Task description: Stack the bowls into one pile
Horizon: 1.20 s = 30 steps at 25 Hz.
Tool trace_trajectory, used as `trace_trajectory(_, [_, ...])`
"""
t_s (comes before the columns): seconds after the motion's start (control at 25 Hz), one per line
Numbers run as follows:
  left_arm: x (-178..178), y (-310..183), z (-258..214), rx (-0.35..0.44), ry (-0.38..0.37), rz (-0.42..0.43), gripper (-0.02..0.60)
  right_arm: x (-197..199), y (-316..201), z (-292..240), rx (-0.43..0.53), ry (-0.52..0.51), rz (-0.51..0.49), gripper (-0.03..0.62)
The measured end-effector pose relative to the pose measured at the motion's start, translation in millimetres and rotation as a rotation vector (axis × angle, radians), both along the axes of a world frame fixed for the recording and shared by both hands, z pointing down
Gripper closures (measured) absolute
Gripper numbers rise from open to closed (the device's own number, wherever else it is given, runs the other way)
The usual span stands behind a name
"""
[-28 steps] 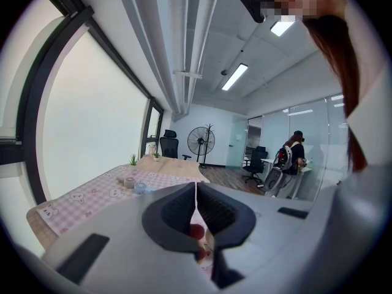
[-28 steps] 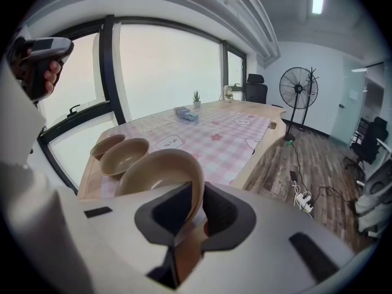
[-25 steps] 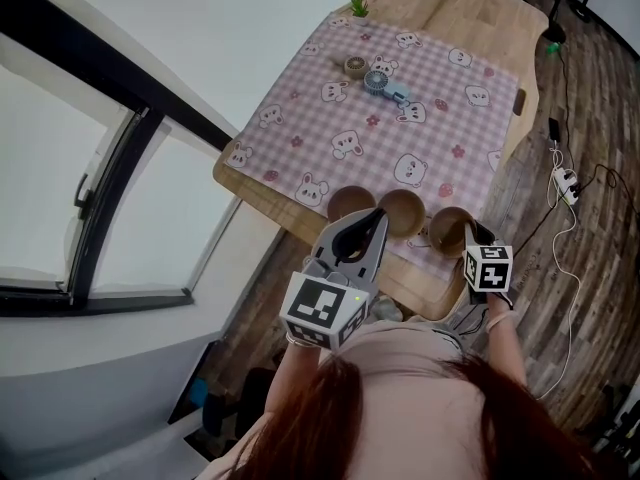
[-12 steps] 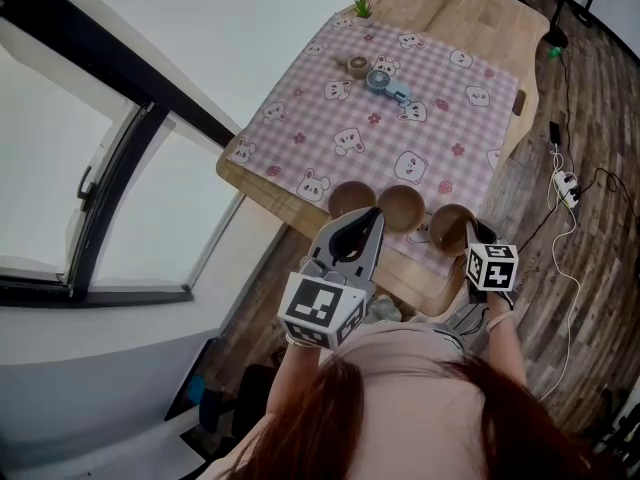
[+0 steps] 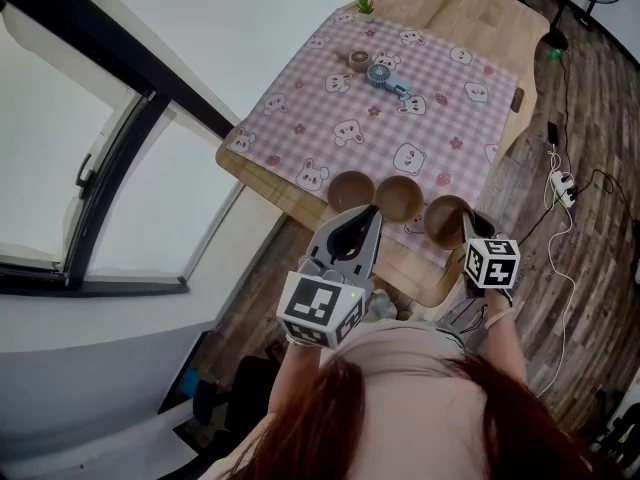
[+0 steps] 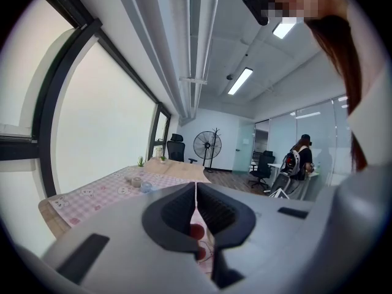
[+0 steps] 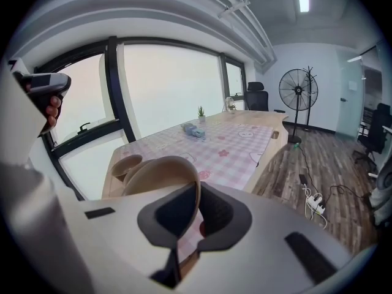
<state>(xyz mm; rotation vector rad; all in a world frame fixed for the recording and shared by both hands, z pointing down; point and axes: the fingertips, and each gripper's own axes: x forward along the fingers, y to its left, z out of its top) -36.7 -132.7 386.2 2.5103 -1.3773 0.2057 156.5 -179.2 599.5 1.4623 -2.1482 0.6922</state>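
- Our right tongs (image 7: 197,204), jaws just closing, pinch the rim of the right-hand bowl (image 5: 446,218), holding it tilted at the desk's (image 5: 470,13) near edge.
- Our left tongs (image 6: 196,195) are closed and empty.
- The middle bowl (image 5: 400,197) and left bowl (image 5: 351,189) sit side by side there.

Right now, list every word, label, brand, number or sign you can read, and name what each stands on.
None readable: no words, brands or numbers anywhere.
On the left tongs, white marker cube: black square pattern only, no letters.
On the right tongs, white marker cube: pattern only.
Pink checked tablecloth: bear faces and flowers, no print.
Tan round bowl in the right tongs: plain.
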Motion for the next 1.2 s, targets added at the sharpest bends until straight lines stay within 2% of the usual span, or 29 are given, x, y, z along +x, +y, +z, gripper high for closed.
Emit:
trace_trajectory(0.44, [-4.6,16.9,-3.4,0.001,0.015,-0.019,0.569,-28.7,1.2,-35.9,0.068,-0.039,-0.067,0.580])
trace_trajectory(0.76, [-30.5,20.0,-2.7,0.005,0.040,-0.049,0.569,-64.9,-2.0,-54.7,0.113,-0.049,-0.115,0.580])
trace_trajectory(1.2, [-64.6,17.1,-1.8,0.010,0.055,-0.047,0.569,-125.4,-1.1,-73.2,0.148,-0.054,-0.185,0.580])
